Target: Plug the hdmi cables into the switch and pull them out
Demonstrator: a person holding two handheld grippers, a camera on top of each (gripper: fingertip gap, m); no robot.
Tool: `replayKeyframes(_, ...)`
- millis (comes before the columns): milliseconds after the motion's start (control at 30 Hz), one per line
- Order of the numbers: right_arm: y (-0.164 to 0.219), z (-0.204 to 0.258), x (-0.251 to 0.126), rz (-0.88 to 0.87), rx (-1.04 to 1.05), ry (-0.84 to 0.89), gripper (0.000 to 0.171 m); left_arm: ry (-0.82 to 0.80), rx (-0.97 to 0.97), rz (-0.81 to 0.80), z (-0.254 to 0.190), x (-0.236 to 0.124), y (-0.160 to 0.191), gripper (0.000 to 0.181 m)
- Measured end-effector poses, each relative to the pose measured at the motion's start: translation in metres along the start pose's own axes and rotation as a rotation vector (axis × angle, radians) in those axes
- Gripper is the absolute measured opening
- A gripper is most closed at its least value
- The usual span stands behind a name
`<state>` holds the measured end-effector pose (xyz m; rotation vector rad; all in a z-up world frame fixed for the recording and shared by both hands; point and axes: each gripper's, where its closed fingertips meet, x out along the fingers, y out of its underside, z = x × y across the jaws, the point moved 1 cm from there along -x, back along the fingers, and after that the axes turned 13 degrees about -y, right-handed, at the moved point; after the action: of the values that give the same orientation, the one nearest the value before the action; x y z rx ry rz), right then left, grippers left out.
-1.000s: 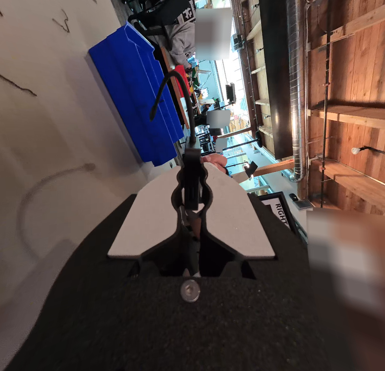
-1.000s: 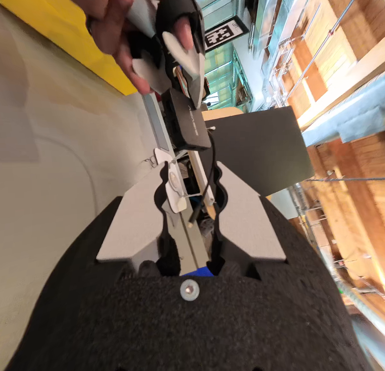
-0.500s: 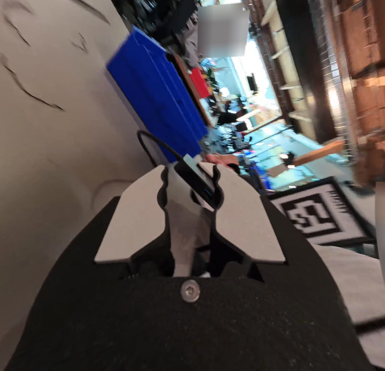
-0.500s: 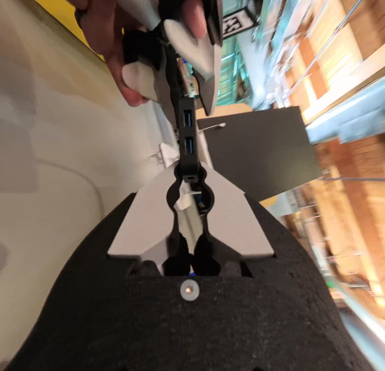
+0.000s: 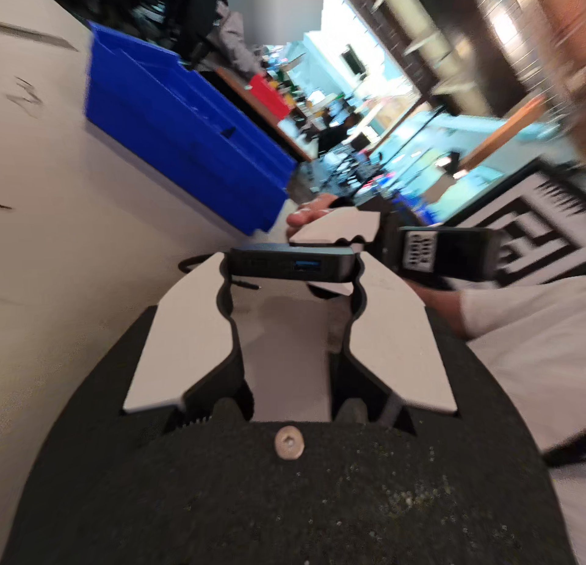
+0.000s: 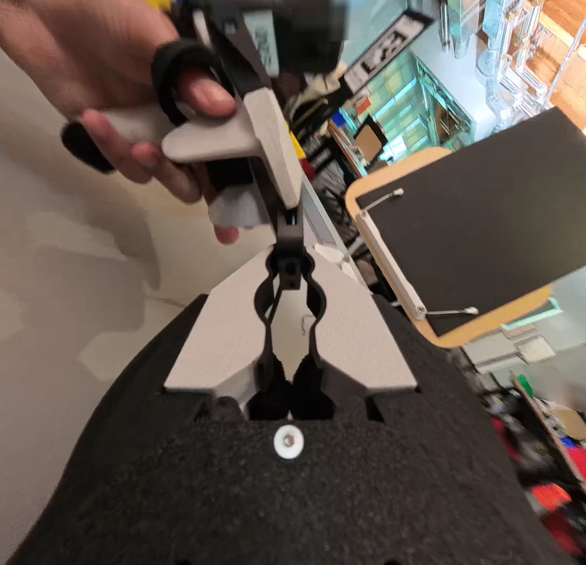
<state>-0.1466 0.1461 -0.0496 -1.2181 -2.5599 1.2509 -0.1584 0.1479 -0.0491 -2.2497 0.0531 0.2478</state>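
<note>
The black switch (image 5: 290, 264) lies crosswise between my left gripper's (image 5: 290, 266) fingertips, blue port facing the camera. The jaws stand wide and close on its two ends. My right gripper (image 6: 288, 272) is shut on one narrow end of the switch (image 6: 289, 232). In the left wrist view its grey fingers (image 5: 333, 229) sit above and below the switch. In the right wrist view a hand holds the left gripper (image 6: 266, 169) just above. A thin black cable (image 6: 274, 302) hangs loose through the right jaws. Its plug tip (image 5: 247, 286) shows under the switch.
A blue bin (image 5: 177, 137) stands on the pale table (image 5: 63, 264) at the left. A black board with a wooden rim (image 6: 475, 220) stands to the right of the right gripper. Shelves and workbenches fill the background.
The right gripper has closed on the switch's end. The left jaws have widened and now hold the switch crosswise, not edge-on. The cable hangs free of the switch.
</note>
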Motion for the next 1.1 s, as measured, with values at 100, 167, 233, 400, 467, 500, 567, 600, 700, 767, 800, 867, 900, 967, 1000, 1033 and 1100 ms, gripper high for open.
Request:
replayKeyframes(100, -0.017, 0.002, -0.008, -0.148, 0.076, -0.049, 0.013, 0.216, -0.251, -0.009, -0.009, -0.001, 0.001, 0.072)
replayKeyframes(167, -0.029, 0.003, -0.012, -0.239, 0.062, -0.045, 0.013, 0.389, -0.414, 0.004, -0.016, -0.003, 0.003, 0.072)
replayKeyframes(233, -0.038, 0.003, -0.017, -0.303, 0.014, 0.005, 0.014, 0.511, -0.517, -0.001, -0.022, -0.003, 0.003, 0.072)
replayKeyframes(400, -0.039, 0.005, -0.023, -0.293, -0.013, 0.054, 0.016, 0.646, -0.548, -0.059, -0.031, -0.013, -0.006, 0.072)
replayKeyframes(467, -0.038, 0.003, -0.025, -0.313, 0.019, 0.042, 0.021, 0.686, -0.562, -0.083, -0.032, -0.020, -0.012, 0.072)
replayKeyframes(500, -0.037, 0.001, -0.026, -0.325, 0.031, 0.043, 0.024, 0.685, -0.557, -0.072, -0.033, -0.019, -0.010, 0.072)
replayKeyframes(567, -0.039, 0.000, -0.025, -0.332, 0.033, 0.032, 0.027, 0.698, -0.566, -0.063, -0.034, -0.018, -0.007, 0.072)
replayKeyframes(600, -0.040, 0.001, -0.024, -0.333, 0.026, 0.032, 0.027, 0.731, -0.589, -0.063, -0.036, -0.019, -0.007, 0.072)
replayKeyframes(700, -0.048, 0.003, -0.021, -0.350, -0.012, 0.047, 0.023, 0.781, -0.627, -0.028, -0.040, -0.015, -0.003, 0.072)
replayKeyframes(767, -0.055, 0.002, -0.022, -0.374, -0.044, 0.078, 0.017, 0.796, -0.639, -0.009, -0.043, -0.009, 0.002, 0.072)
replayKeyframes(800, -0.057, 0.003, -0.020, -0.371, -0.059, 0.077, 0.015, 0.827, -0.671, -0.011, -0.043, -0.009, 0.001, 0.072)
replayKeyframes(867, -0.056, 0.002, -0.019, -0.360, -0.051, 0.065, 0.015, 0.843, -0.691, -0.013, -0.041, -0.009, 0.001, 0.072)
replayKeyframes(900, -0.055, 0.002, -0.018, -0.358, -0.029, 0.043, 0.014, 0.835, -0.685, -0.010, -0.041, -0.008, 0.002, 0.072)
replayKeyframes(967, -0.050, 0.000, -0.017, -0.339, 0.026, 0.026, 0.013, 0.743, -0.657, -0.042, -0.032, -0.005, -0.001, 0.070)
replayKeyframes(1000, -0.045, -0.003, -0.015, -0.304, 0.034, 0.032, 0.012, 0.650, -0.625, -0.067, -0.023, -0.003, -0.003, 0.068)
replayKeyframes(1033, -0.037, -0.006, -0.011, -0.248, 0.031, 0.043, 0.012, 0.538, -0.575, -0.096, -0.012, -0.003, -0.004, 0.066)
replayKeyframes(1100, -0.018, -0.010, -0.004, -0.122, 0.029, 0.059, 0.012, 0.306, -0.427, -0.161, 0.007, -0.007, -0.008, 0.064)
